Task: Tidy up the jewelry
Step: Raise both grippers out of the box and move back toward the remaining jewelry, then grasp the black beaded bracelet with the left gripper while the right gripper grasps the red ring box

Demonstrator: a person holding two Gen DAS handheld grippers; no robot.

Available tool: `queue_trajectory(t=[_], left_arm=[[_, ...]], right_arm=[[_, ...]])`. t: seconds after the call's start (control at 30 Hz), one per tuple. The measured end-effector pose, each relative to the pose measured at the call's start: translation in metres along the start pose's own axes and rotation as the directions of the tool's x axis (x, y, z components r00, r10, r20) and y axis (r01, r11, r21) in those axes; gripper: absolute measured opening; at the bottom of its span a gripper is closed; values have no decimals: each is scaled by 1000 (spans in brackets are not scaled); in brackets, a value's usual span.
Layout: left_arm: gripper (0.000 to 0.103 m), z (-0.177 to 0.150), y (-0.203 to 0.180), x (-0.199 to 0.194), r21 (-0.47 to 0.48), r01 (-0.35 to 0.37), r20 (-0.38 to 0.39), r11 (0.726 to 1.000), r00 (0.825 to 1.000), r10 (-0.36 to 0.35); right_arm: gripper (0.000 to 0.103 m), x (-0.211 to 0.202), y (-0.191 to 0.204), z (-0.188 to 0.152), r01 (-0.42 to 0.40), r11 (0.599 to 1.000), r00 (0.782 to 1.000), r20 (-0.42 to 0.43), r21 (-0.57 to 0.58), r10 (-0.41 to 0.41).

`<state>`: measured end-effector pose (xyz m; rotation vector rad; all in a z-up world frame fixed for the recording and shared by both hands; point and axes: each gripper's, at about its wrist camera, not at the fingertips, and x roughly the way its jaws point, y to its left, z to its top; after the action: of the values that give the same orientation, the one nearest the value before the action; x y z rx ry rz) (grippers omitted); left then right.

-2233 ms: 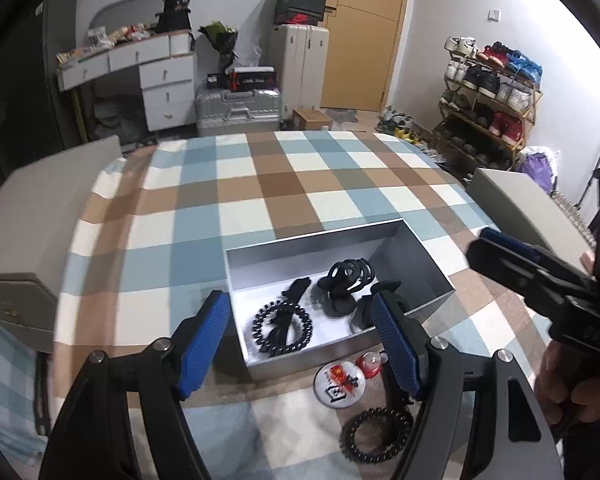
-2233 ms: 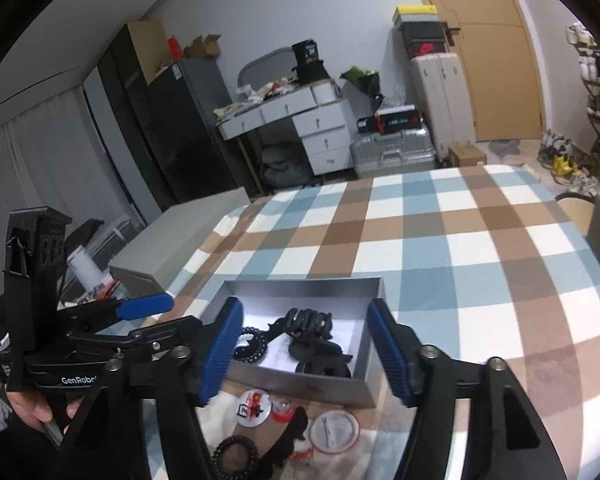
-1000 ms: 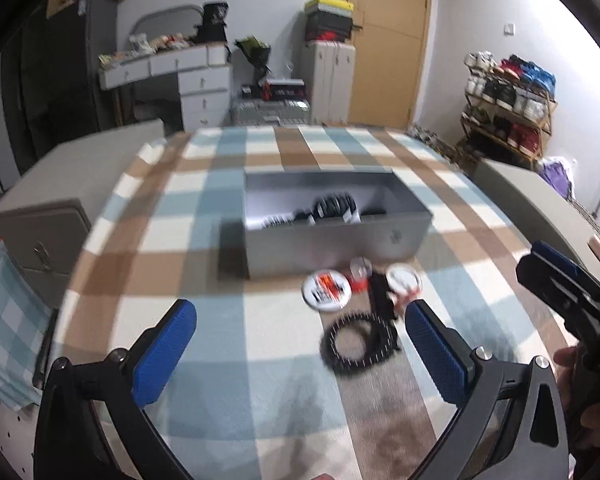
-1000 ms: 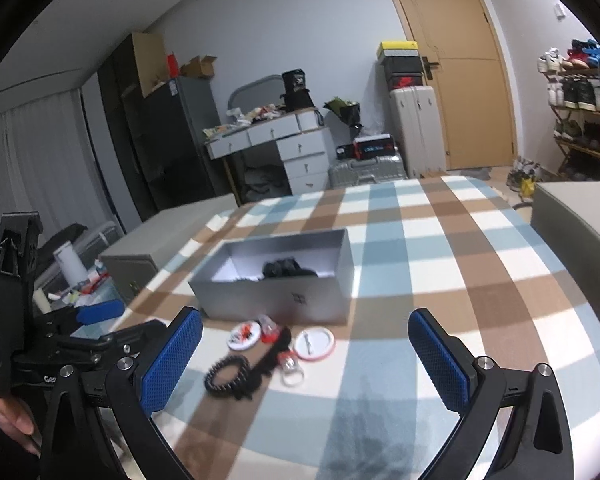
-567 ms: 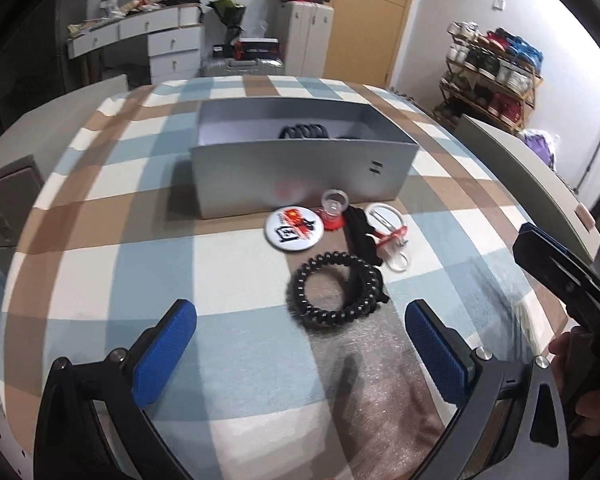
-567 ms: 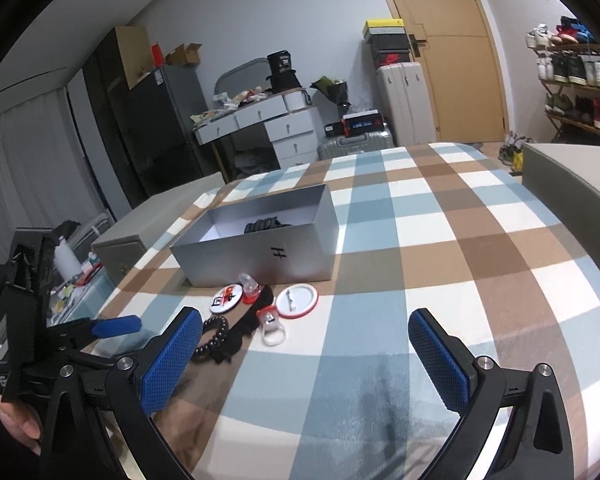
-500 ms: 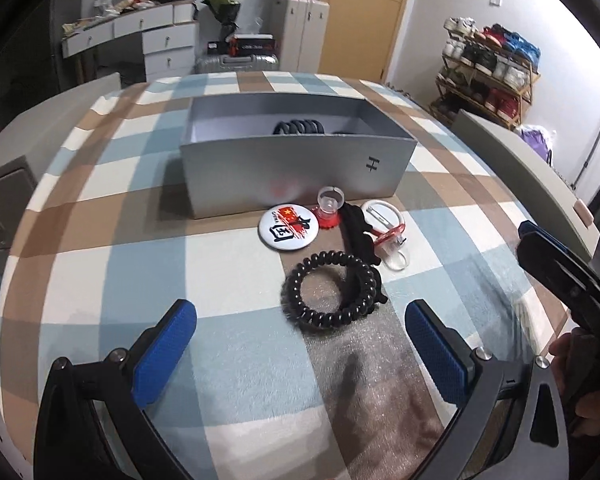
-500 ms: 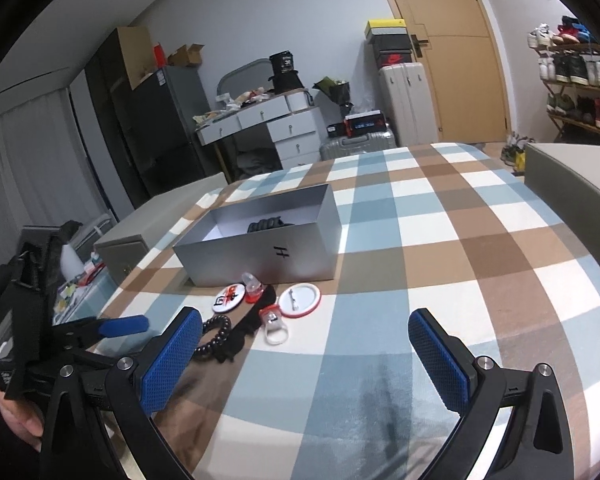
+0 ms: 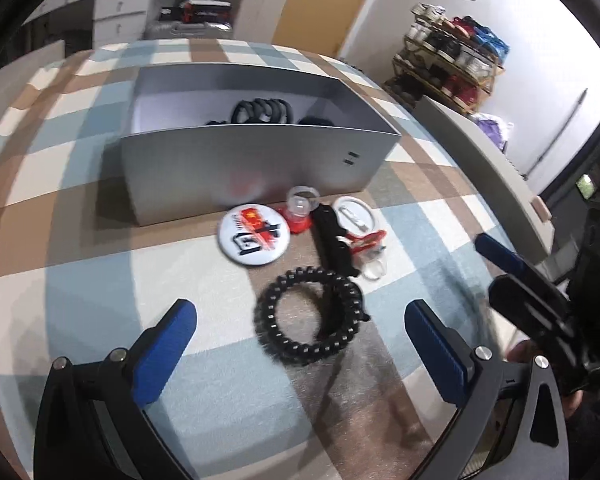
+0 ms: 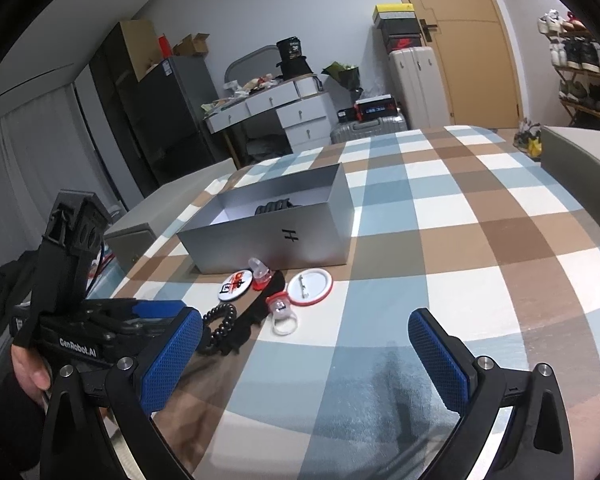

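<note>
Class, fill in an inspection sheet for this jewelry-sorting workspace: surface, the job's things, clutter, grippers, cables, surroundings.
Surface: checked cloth in blue, brown and white.
Job's things: open grey box holding black coiled items; in front of it, outside, a black coil hair tie, a printed badge, a badge lying face down, a black strip and small red-and-clear pieces.
Clutter: nothing seen on the cloth beyond these.
Grippers: left gripper open, framing the hair tie; right gripper open, empty.
Cables: nothing seen.
Surroundings: white desk, suitcases, door, shoe rack.
</note>
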<state>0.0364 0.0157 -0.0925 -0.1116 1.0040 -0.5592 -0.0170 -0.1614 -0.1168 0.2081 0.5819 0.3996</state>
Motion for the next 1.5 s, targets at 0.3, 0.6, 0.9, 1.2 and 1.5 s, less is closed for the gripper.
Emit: queue_trajectory(t=[0.3,0.6,0.9,1.2,1.5], left_arm=[[83,4,-15,7,142,-39,-46,989,998,46],[40,4,-8,2,183,-38,-75,982,996,52],[35,-3,-5,-6,153,-44,-67,987,996,55],[34,-8,2,-27,105,12,-36,994,999,-8],[34,-13,18,-40,24,10,25,1000,1000,-11]], right_arm=[[103,3,-2,-2,4,1000,1000,-5,5,-4],[103,3,0,-2,2,1000,1000,-4,-2,-2],[103,-1,1,0,7,1000,1000,-1,6,-7],[103,17,6,3,62,998,993,-102,-24,-64],[98,50,9,13,40,999,980,-194,-14,-42]])
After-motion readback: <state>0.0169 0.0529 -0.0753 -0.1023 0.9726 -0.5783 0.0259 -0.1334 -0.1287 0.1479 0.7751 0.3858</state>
